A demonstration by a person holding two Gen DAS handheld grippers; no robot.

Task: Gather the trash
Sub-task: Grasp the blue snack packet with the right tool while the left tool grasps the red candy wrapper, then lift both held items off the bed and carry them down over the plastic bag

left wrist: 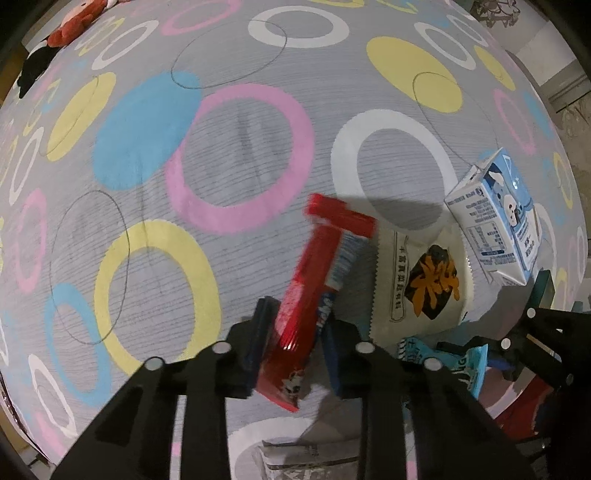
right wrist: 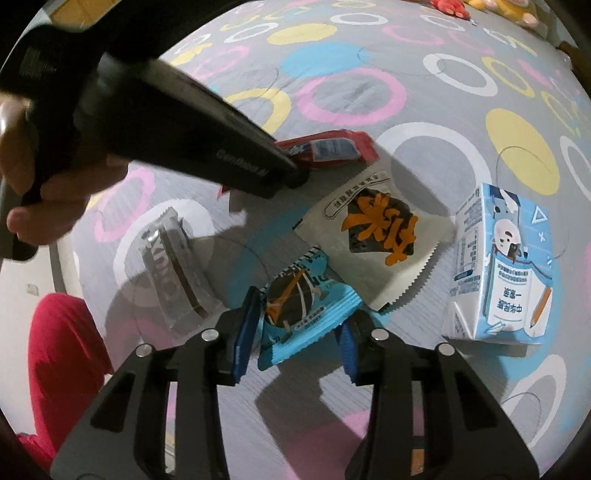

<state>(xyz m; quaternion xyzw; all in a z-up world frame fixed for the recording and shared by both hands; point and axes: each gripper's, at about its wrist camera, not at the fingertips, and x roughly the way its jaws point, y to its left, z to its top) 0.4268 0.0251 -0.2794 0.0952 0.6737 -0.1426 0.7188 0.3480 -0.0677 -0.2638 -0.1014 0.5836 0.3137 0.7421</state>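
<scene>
My left gripper is shut on a red snack wrapper and holds it tilted above the patterned cloth; the wrapper also shows in the right wrist view, partly behind the left gripper's body. My right gripper has its fingers on either side of a blue snack packet, which also shows in the left wrist view. A white packet with orange print lies between them. A blue-and-white milk carton stands to the right.
A clear silvery wrapper lies at the left on the grey cloth with coloured rings. Plush toys lie at the far edge. A red-clad leg is at the lower left.
</scene>
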